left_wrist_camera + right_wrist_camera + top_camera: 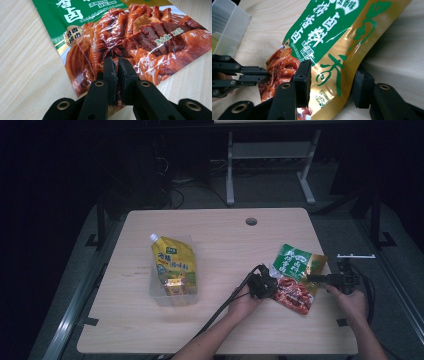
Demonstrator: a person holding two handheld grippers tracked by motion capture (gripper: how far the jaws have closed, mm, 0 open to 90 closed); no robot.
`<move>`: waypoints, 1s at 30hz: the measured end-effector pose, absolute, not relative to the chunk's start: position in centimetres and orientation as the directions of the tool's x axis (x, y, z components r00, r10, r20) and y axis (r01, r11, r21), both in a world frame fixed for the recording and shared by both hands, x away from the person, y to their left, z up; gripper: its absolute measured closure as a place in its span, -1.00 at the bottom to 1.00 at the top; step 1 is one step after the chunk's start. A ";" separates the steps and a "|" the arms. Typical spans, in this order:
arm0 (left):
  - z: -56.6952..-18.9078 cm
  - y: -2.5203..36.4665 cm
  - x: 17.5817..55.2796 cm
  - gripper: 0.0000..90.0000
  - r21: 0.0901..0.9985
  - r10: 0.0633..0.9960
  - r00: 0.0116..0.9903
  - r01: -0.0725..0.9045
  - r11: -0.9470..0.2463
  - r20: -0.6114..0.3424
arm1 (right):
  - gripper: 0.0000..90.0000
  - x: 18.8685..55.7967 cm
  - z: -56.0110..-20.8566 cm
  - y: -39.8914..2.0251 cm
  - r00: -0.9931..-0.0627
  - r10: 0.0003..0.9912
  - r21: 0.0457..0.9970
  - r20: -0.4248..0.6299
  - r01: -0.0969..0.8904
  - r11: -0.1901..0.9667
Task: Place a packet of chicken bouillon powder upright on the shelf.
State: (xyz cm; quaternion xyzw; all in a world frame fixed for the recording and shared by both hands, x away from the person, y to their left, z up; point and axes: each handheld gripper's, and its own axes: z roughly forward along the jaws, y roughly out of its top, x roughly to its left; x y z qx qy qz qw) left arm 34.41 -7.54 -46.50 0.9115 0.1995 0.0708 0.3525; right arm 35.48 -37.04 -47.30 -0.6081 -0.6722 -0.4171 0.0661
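Left gripper is clamping the snack pouch's red end on the table; right gripper is straddling the gold edge, jaws half-wide, not pinching yet. Pouch isn't in the clear bin, so lifting's left.

The room is dim, lit mainly over a pale wood-grain table with a round cable hole near its far edge. Beyond it, a grey metal frame stands on a dark floor, and loose cables trail in the shadows behind.
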 end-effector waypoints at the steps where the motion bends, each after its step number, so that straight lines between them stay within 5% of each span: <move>1: -46.5 -7.6 34.4 0.87 0.672 0.413 0.911 0.313 -0.671 -0.012 | 0.30 35.5 -47.4 -36.9 -0.255 0.758 0.481 0.600 0.872 -0.087; 14: -46.6 -7.8 34.3 0.82 0.676 0.410 0.912 0.316 -0.666 -0.022 | 0.96 35.8 -48.0 -36.2 -0.255 0.745 0.475 0.617 0.875 -0.093; 30: -44.4 -6.0 33.5 0.60 0.723 0.397 0.917 0.295 -0.625 -0.032 | 0.99 34.9 -44.5 -35.2 -0.349 0.741 0.560 0.573 0.827 -0.043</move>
